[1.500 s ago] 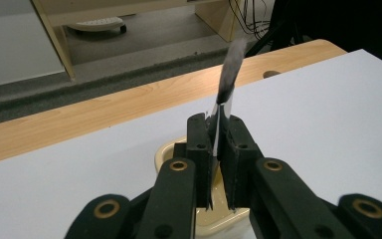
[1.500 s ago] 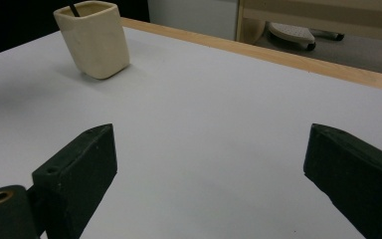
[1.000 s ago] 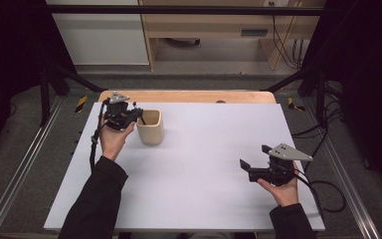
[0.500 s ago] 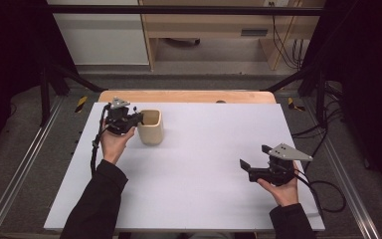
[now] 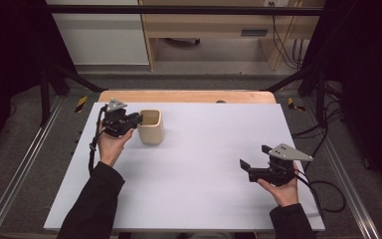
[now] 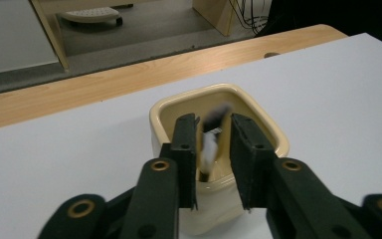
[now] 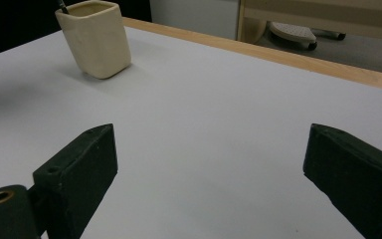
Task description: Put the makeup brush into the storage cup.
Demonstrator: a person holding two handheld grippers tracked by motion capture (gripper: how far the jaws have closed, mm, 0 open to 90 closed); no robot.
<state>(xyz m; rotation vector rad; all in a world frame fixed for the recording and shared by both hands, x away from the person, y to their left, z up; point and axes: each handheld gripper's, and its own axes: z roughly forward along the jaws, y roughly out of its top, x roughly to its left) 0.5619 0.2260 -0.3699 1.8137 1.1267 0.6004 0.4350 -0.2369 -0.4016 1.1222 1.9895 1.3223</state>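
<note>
High view: left claw [image 5: 138, 119] at cup [image 5: 151, 127] rim; right claw [image 5: 251, 164] well apart, jaws wide, empty.
Left gripper view: jaws just opening, blurred pen [image 6: 211, 142] loose between them, inside cup.
Right gripper view: cup far ahead-left.

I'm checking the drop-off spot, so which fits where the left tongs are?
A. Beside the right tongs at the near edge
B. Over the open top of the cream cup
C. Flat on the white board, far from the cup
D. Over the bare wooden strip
B: the left tongs hang over the mouth of the cream cup, with a small blurred black-and-white thing between their jaws.
</note>
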